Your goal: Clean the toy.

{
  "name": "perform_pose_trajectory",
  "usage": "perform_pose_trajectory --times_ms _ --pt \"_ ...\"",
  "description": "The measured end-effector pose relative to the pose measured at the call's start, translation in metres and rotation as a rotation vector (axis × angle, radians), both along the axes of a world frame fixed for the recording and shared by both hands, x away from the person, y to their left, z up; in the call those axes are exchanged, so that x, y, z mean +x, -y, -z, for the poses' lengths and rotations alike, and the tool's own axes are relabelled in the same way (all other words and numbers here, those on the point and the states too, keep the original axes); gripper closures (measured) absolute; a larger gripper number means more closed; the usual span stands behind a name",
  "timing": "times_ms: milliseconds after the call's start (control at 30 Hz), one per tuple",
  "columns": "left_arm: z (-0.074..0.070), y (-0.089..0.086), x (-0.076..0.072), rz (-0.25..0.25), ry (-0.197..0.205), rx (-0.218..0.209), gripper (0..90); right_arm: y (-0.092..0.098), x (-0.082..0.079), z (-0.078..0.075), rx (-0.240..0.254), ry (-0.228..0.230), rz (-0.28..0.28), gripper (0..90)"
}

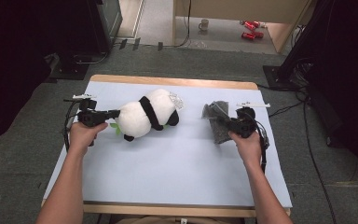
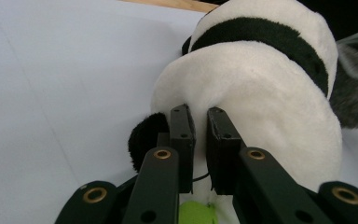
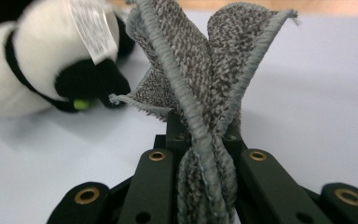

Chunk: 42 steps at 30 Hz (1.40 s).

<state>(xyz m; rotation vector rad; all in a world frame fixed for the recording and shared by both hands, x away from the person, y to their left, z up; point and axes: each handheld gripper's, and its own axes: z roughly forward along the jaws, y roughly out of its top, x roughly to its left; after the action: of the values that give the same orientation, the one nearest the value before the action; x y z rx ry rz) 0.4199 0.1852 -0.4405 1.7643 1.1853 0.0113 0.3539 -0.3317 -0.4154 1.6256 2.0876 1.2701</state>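
A black-and-white panda plush (image 1: 149,114) lies on its side on the pale mat (image 1: 168,172), left of centre. My left gripper (image 1: 113,113) meets it from the left. In the left gripper view the jaws (image 2: 199,116) are nearly together, pinching the white fur of the panda's rear (image 2: 261,93). Right of centre, a grey terry cloth (image 1: 216,119) stands bunched up off the mat. My right gripper (image 1: 227,124) is shut on it. In the right gripper view the cloth (image 3: 205,70) fans upward out of that gripper (image 3: 203,128), with the panda (image 3: 32,70) beyond at the left.
A white label (image 1: 176,99) sticks out of the panda toward the cloth. The mat covers a wooden table (image 1: 168,81). On the floor beyond it are a mug (image 1: 204,24) and red cans (image 1: 251,29). Dark equipment stands (image 1: 279,70) flank the table.
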Motion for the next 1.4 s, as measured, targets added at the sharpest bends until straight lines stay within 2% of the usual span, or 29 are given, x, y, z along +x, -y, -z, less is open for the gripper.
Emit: perform_pose_trajectory --times_ms 67,300,400,467,567,633,700,800,867,933,1000,1167,1267,1400 --pt "0.001 -0.001 -0.001 -0.003 -0.002 -0.012 82.2 -0.006 0.005 0.011 -0.011 -0.033 -0.018 80.5" --pt "0.002 -0.002 -0.002 0.001 0.003 -0.033 79.0 -0.031 0.017 0.039 -0.067 -0.097 -0.102 78.3" --pt "0.002 -0.003 -0.002 -0.001 0.003 -0.045 76.8 -0.041 0.021 0.051 -0.064 -0.129 -0.132 78.0" --pt "0.003 -0.005 -0.002 -0.001 0.010 -0.050 74.2 -0.045 0.023 0.057 -0.079 -0.133 -0.151 76.1" --pt "0.002 -0.006 -0.002 -0.011 0.023 -0.046 71.1 -0.046 0.023 0.058 -0.077 -0.131 -0.155 72.9" --pt "0.000 -0.006 -0.003 -0.022 0.021 -0.049 68.4 -0.044 0.023 0.058 -0.061 -0.136 -0.155 62.2" --pt "-0.002 -0.007 -0.004 -0.023 0.015 -0.064 60.0 -0.042 0.024 0.058 -0.017 -0.148 -0.167 48.1" --pt "-0.007 -0.007 -0.007 -0.030 0.035 -0.060 48.6 -0.039 0.024 0.054 -0.001 -0.133 -0.199 35.5" --pt "-0.011 -0.006 -0.008 -0.021 0.050 -0.048 43.4 -0.037 0.023 0.050 -0.021 -0.119 -0.204 32.2" --pt "-0.015 -0.003 -0.010 -0.011 0.067 -0.030 39.3 -0.033 0.022 0.045 -0.012 -0.106 -0.197 29.3" --pt "-0.018 -0.001 -0.014 -0.011 0.091 0.004 37.6 -0.027 0.020 0.039 0.010 -0.086 -0.190 28.3" --pt "-0.021 -0.002 -0.018 -0.009 0.110 0.066 35.8 -0.012 0.015 0.024 0.025 -0.016 -0.176 28.2" --pt "-0.023 -0.004 -0.022 -0.008 0.120 0.093 35.8 -0.003 0.012 0.018 0.017 0.022 -0.168 29.2" --pt "-0.027 -0.005 -0.029 -0.032 0.159 0.160 35.8 0.011 0.009 0.012 -0.017 0.056 -0.166 30.6"
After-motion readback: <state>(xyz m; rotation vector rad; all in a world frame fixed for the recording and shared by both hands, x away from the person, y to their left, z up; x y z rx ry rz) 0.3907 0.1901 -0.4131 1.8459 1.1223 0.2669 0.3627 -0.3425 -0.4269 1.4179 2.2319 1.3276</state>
